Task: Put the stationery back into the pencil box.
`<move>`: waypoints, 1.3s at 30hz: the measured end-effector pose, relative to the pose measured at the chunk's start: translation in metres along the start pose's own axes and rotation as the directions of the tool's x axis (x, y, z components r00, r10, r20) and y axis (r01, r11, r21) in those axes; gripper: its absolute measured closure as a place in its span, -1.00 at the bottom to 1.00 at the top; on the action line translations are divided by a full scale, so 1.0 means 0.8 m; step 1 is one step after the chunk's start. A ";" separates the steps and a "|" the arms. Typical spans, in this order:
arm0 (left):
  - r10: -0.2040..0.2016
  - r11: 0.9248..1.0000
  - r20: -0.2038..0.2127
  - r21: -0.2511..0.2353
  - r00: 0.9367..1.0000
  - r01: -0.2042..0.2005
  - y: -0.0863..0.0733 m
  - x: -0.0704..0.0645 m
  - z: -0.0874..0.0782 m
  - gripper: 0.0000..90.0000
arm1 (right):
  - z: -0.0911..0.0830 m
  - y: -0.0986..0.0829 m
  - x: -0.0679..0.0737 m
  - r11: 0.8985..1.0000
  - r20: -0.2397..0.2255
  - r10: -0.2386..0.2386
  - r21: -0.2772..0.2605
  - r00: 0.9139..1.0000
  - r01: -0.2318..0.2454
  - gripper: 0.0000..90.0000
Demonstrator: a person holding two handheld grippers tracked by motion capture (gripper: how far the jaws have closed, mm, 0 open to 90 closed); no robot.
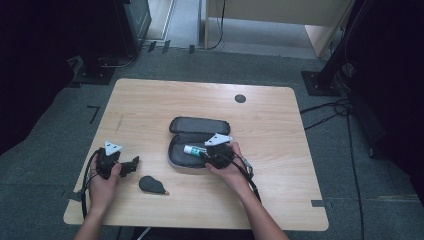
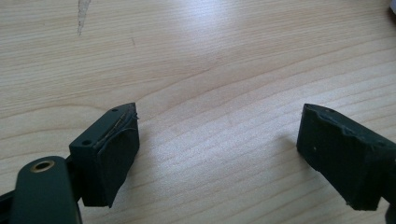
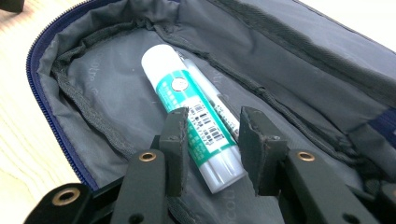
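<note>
An open dark pencil case (image 1: pixel 186 126) with grey lining (image 3: pixel 107 79) lies at the table's middle. A white glue stick (image 1: pixel 193 149) with a green label (image 3: pixel 196 112) points into its lower half, with a thin white pen beside it. My right gripper (image 1: pixel 205 153) (image 3: pixel 212 116) is over the case, with a jaw against each side of the stick, shut on it. My left gripper (image 1: pixel 132 166) (image 2: pixel 217 116) rests low over bare wood near the table's left front, jaws wide apart and nothing between them.
A small dark teardrop-shaped object (image 1: pixel 151 185) lies on the wooden table (image 1: pixel 150 105) between the two hands, near the front edge. A round dark cable hole (image 1: pixel 240 98) sits at the back. Black stands and cables surround the table on the grey floor.
</note>
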State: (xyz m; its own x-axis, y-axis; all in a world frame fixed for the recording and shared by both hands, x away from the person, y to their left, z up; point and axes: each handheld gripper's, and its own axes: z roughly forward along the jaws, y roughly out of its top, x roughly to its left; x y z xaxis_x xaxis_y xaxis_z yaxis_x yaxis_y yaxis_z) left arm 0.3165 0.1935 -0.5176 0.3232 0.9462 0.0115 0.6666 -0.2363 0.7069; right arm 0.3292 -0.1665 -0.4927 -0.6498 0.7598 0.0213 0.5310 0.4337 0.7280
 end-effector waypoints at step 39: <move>0.000 1.000 0.000 0.000 1.000 0.000 0.000 0.000 0.000 -0.70 | -0.004 -0.003 -0.005 0.990 -0.035 -0.132 0.041 0.991 0.133 0.47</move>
State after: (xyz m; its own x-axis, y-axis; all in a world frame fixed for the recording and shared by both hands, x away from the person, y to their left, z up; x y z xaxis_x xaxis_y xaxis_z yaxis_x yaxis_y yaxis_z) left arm 0.3165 0.1935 -0.5176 0.3233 0.9462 0.0116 0.6666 -0.2365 0.7069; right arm 0.3289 -0.1720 -0.4922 -0.7326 0.6788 -0.0509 0.4618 0.5505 0.6955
